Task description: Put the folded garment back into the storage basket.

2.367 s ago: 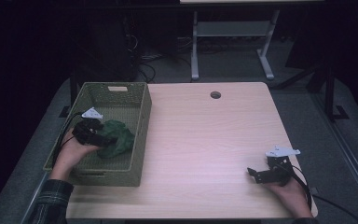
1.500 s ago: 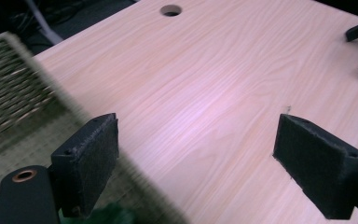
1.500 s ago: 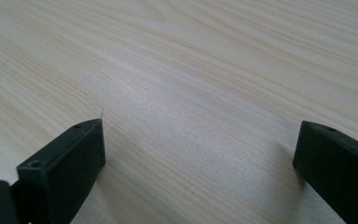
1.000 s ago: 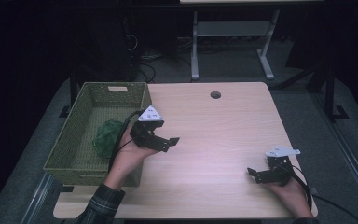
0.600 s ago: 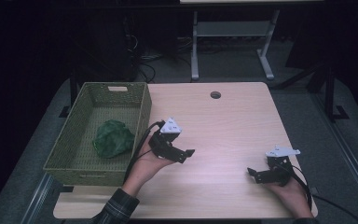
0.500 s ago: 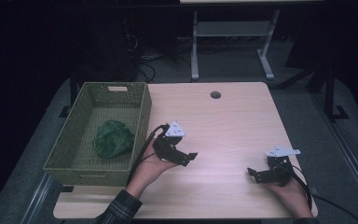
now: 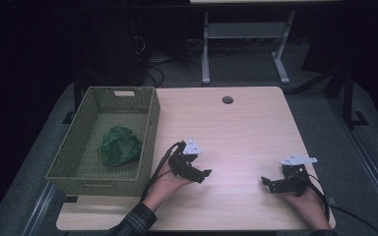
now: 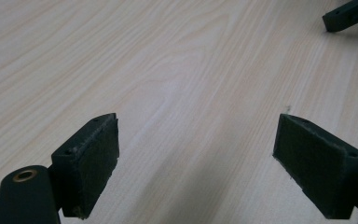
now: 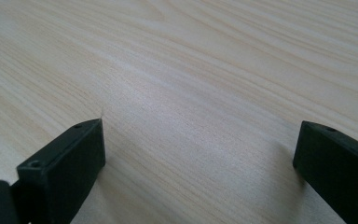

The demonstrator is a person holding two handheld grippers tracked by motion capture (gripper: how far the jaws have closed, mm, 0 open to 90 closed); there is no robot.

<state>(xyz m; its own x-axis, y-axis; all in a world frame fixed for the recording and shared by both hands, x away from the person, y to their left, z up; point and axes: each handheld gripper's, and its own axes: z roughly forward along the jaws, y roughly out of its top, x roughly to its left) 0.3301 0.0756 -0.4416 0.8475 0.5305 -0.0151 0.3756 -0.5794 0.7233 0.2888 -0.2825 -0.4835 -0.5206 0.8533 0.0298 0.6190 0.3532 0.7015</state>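
left hand-held gripper (image 7: 203,173) low over pale woodgrain desk (image 7: 246,128), jaws apart, empty | right hand-held gripper (image 7: 267,183) likewise | crumpled green cloth (image 7: 119,145) in woven basket (image 7: 150,118)

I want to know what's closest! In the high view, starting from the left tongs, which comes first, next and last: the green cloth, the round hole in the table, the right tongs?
Measured from the left tongs:
1. Green cloth, in the basket off to their left.
2. Right tongs, near the table's front right. Only a little farther than the cloth.
3. Round hole, near the far edge.
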